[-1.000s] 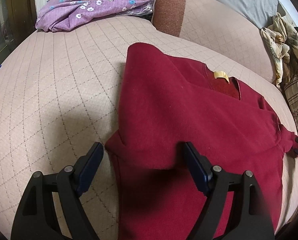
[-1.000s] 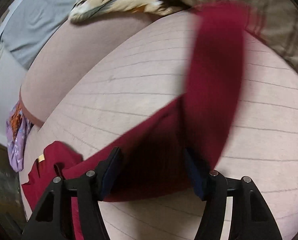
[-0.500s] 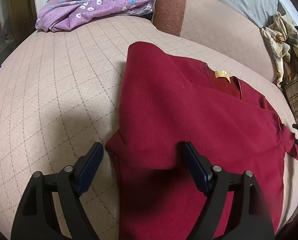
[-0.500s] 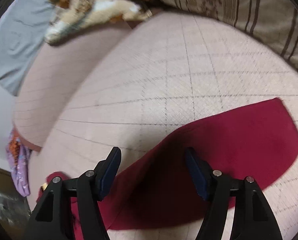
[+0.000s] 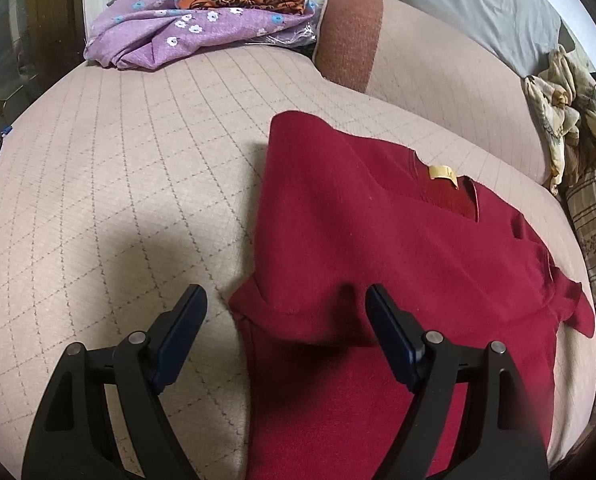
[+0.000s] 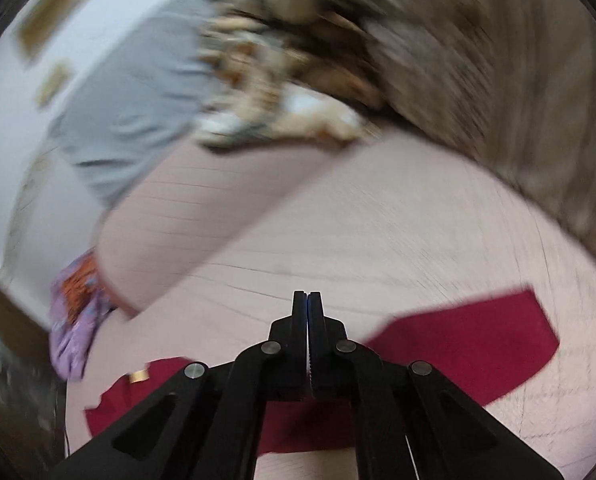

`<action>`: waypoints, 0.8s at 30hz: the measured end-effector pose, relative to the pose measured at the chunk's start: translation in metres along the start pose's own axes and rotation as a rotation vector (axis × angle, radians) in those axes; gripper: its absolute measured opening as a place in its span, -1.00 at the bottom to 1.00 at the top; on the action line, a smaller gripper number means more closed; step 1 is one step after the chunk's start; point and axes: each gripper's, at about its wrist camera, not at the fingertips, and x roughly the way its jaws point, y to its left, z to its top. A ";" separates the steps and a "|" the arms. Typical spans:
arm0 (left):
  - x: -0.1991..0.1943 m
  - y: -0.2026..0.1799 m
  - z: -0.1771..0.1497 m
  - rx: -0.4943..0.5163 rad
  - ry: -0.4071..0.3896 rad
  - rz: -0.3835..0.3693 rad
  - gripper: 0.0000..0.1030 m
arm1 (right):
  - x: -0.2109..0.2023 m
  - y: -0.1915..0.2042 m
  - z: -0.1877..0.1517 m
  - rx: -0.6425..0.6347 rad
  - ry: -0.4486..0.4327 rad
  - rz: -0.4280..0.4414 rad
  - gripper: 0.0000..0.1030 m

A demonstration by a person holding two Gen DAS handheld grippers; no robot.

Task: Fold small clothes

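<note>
A dark red shirt (image 5: 377, 248) lies flat on the beige quilted sofa seat (image 5: 118, 184), collar and yellow neck label (image 5: 441, 171) toward the back, one sleeve folded across its front. My left gripper (image 5: 286, 316) hovers open over the shirt's near left edge, its pads clear of the cloth. In the blurred right wrist view my right gripper (image 6: 307, 300) is shut with nothing between its pads, raised above the red shirt (image 6: 457, 344), whose sleeve lies spread on the seat to the right.
A purple flowered cloth with an orange patterned garment (image 5: 202, 20) is piled at the seat's far left. A brown-ended bolster (image 5: 349, 36) and grey pillow (image 5: 477, 8) line the back. Crumpled beige clothes (image 5: 565, 112) and a striped cover (image 5: 593, 232) lie at the right.
My right gripper let go of the red sleeve, which now lies flat on the seat, then rose, tilted up and shut empty. The left gripper stayed where it was.
</note>
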 end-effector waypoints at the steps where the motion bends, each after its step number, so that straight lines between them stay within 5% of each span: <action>1: 0.000 0.000 -0.001 -0.001 0.000 0.000 0.58 | -0.006 0.013 0.002 -0.045 0.002 0.009 -1.00; 4: -0.002 0.001 -0.002 0.000 0.000 -0.001 0.58 | 0.001 0.030 -0.002 -0.069 0.101 -0.013 -0.65; 5: -0.003 0.001 -0.002 0.001 -0.002 -0.002 0.58 | 0.011 0.025 -0.008 -0.038 0.152 -0.034 -0.01; 6: -0.004 0.000 -0.002 0.003 -0.004 -0.003 0.58 | 0.018 0.020 -0.015 -0.012 0.181 -0.056 0.40; 14: 0.003 -0.001 -0.001 0.009 0.015 0.003 0.58 | 0.094 -0.032 -0.036 0.135 0.293 -0.222 0.34; 16: 0.005 -0.003 -0.001 0.017 0.021 0.003 0.58 | 0.107 -0.040 -0.038 0.162 0.312 -0.233 0.08; 18: 0.004 -0.004 -0.001 0.019 0.018 0.002 0.58 | 0.109 -0.039 -0.036 0.110 0.262 -0.282 -0.74; 20: 0.002 -0.003 -0.001 0.017 0.013 -0.001 0.58 | 0.107 -0.042 -0.035 0.071 0.255 -0.285 -0.80; 24: -0.004 0.002 0.002 -0.003 -0.007 -0.003 0.58 | 0.073 -0.042 -0.023 0.087 0.172 -0.154 -0.87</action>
